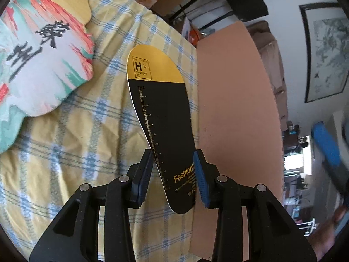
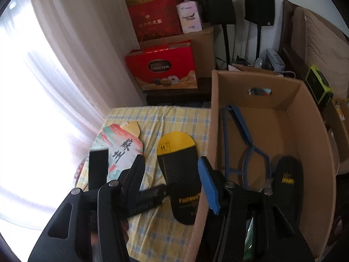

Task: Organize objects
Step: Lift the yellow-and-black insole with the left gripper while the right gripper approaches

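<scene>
Left tool (image 1: 173, 174) fingers hide insole (image 1: 162, 118) lettering's end.

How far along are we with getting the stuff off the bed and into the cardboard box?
Partly done. Done: a black insole and a blue frame-like item already lie in the cardboard box. In hand: the left gripper is open, its fingers straddling the black-and-yellow insole, which lies on the bed, not lifted. Left: that insole and the printed fan-shaped cushion. The right gripper is open and empty.
</scene>
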Tool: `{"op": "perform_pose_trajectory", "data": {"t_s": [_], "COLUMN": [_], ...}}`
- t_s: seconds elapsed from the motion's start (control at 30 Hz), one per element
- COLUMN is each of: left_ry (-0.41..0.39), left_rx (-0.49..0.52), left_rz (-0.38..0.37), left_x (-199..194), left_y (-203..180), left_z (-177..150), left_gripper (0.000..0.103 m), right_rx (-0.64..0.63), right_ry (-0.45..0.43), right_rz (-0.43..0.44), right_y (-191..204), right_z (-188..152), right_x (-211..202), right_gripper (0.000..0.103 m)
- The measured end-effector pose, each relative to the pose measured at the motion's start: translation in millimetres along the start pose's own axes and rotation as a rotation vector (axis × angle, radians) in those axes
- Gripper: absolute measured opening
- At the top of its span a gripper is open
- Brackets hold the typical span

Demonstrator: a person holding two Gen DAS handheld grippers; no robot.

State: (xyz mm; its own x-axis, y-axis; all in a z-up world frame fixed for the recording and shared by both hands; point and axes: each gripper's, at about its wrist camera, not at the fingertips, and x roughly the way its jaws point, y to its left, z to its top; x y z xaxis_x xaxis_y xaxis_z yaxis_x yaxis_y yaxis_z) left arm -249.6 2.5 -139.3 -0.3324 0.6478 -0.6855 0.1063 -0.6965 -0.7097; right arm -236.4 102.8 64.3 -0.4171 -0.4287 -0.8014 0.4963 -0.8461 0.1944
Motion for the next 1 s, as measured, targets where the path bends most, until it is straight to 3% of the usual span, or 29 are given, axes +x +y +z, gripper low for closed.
{"op": "perform_pose_trajectory", "data": {"t_s": [0.13, 0.3, 0.47, 1.0], "left_ry": [0.007, 0.006, -0.001, -0.034], "left_rx": [-0.010, -0.032, -0.025, -0.047], "left_rz": [-0.041, -0.048, -0.041, -0.085], "left_x": [1.1, 0.0, -1.8, -13.4], "left_y": [3.0, 9.4, 10.2, 26.6], "left_z": [-2.4, -0.8, -3.9, -20.2], "left_gripper": [0.035, 0.034, 0.034, 0.034], "right_rx": [-0.062, -0.148, -0.146, -0.051], "right_ry": [0.058, 0.199, 0.318, 0.450], "right_rz": [-0.041, -0.113, -0.186, -0.243], "right_y": [15.2, 41.3, 42.5, 11.7], "right_z": [21.5, 36.8, 42.9, 55.8], "right_x": [28.2, 89.0, 146.8, 235.4], "right_gripper": [0.042, 0.037, 0.034, 0.040]}}
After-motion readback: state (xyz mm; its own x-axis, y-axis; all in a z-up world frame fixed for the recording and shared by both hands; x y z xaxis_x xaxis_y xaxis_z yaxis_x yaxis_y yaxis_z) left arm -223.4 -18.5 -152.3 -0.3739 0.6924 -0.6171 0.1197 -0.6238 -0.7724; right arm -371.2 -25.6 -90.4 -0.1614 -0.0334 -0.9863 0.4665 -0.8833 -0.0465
